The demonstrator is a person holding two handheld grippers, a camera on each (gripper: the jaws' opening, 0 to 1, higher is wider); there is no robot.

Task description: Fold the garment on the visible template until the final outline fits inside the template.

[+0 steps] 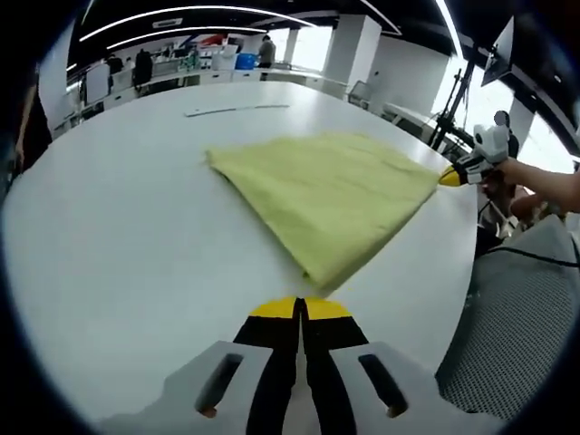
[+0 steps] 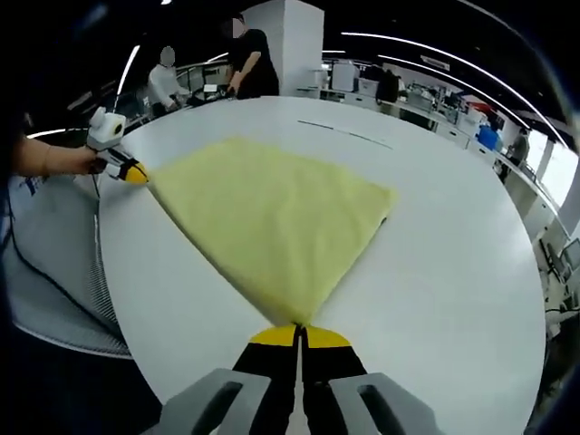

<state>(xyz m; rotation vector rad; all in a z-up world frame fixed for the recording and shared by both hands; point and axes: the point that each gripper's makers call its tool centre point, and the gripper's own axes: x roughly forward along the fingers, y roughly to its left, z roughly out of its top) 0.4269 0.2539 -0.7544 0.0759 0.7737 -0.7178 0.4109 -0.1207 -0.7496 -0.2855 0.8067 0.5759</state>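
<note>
While both grippers sit at the near edge of the table, the yellow-green cloth lies spread flat on the white table, roughly in the middle of the near side. It looks folded. In the left gripper view there's a doubled, thicker edge running from the far-left corner down to the near point. The surface is pretty smooth, just a few soft creases. From the right gripper view it reads as a kite-ish shape, narrowing to a point towards the camera.

Right gripper: jaws closed, and the cloth's near point runs straight into the seam between the yellow tips, so it looks pinched. Left gripper: jaws closed too, with a cloth corner ending right at the tips. Honestly can't tell if it's actually clamped or just touching. In the right gripper view, the left one shows at the cloth's left corner with a hand behind it.

Edges and room: the cloth's side corners reach close to the table's near edge, where a grey mesh surface sits just beyond. Past the cloth there's loads of bare tabletop, with only a thin dark line marked on it, well clear of the fabric. People stand beyond the far rim.
</note>
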